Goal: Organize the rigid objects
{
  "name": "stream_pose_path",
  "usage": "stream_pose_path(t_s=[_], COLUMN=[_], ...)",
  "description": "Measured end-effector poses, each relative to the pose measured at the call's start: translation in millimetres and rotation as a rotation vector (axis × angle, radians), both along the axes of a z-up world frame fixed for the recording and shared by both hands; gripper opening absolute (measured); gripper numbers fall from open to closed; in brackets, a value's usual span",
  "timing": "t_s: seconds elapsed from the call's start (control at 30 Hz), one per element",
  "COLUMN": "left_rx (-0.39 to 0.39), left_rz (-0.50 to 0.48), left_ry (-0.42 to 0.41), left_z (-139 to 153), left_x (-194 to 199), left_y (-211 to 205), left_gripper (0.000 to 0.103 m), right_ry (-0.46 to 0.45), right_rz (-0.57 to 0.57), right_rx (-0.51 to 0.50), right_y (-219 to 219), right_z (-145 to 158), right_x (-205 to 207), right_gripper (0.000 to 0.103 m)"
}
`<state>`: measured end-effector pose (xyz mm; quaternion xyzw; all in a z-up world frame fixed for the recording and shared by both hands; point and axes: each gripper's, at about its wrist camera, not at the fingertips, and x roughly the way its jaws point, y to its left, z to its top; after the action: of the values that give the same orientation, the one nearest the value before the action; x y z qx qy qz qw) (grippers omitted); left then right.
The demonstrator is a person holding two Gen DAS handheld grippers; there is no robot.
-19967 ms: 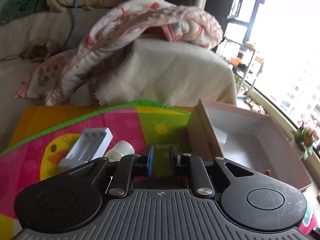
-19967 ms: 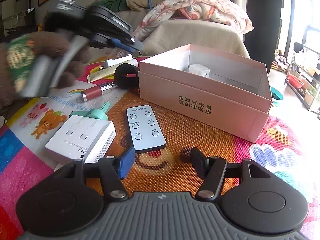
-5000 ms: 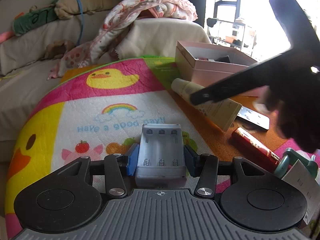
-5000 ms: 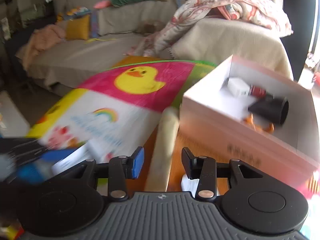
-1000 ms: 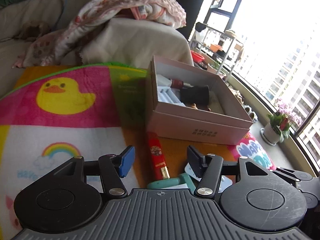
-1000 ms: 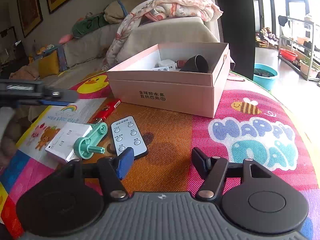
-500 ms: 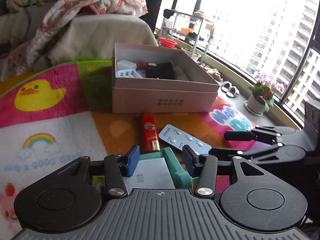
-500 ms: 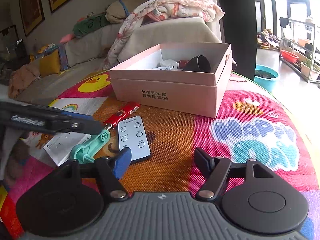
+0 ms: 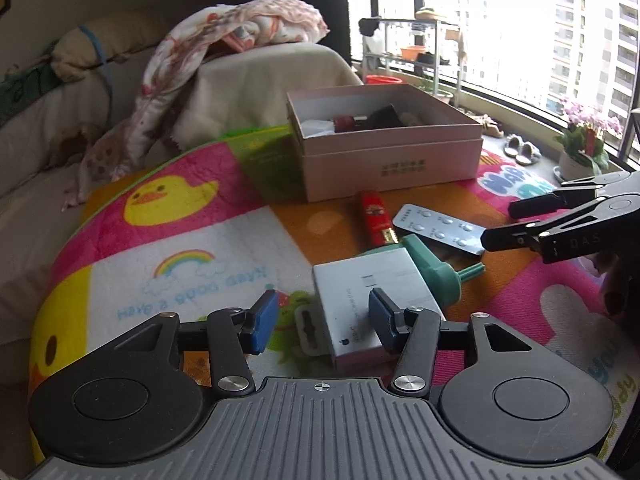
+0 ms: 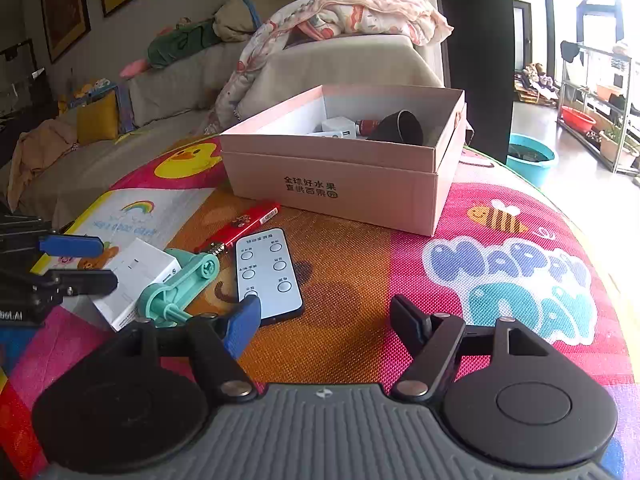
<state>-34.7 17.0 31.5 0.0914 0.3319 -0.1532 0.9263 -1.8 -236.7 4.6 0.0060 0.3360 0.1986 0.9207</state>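
Since a second ago our left gripper (image 9: 323, 322) has swung away from the pink box (image 9: 390, 156) and come in low over the small white charger carton (image 9: 370, 306), which lies flat on the play mat (image 9: 180, 236) with the green plastic hook (image 9: 434, 266) leaning on its far end. Its jaws have just been opening a little and now stand apart, empty, with the right pad over the carton's top and the left pad out over bare mat, so they do not yet straddle it. We judge the carton to be our next pick. Our right gripper (image 10: 325, 322) holds its place with jaws wide and empty just short of the grey remote (image 10: 266, 276). The red tube (image 10: 240, 226) also waits on the mat; the box already holds several items.
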Motion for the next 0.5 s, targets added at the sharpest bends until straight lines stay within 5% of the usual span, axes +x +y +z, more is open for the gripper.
stream_pose_path(t_s=[0.2,0.33,0.5], left_rx=[-0.081,-0.129,-0.356], left_rz=[-0.129,-0.145,-0.071], left_ry=[-0.007,-0.011,0.178], left_z=[8,11,-11], left_x=[-6,26,72], left_y=[-5,-10,14], left_gripper=[0.055,0.055,0.051], right_ry=[0.0,0.0,0.0], right_rz=[0.0,0.001,0.0], right_rx=[0.0,-0.002,-0.001], right_y=[0,1,0], right_z=[0,0,0], right_x=[0,0,0], right_gripper=[0.072,0.073,0.073])
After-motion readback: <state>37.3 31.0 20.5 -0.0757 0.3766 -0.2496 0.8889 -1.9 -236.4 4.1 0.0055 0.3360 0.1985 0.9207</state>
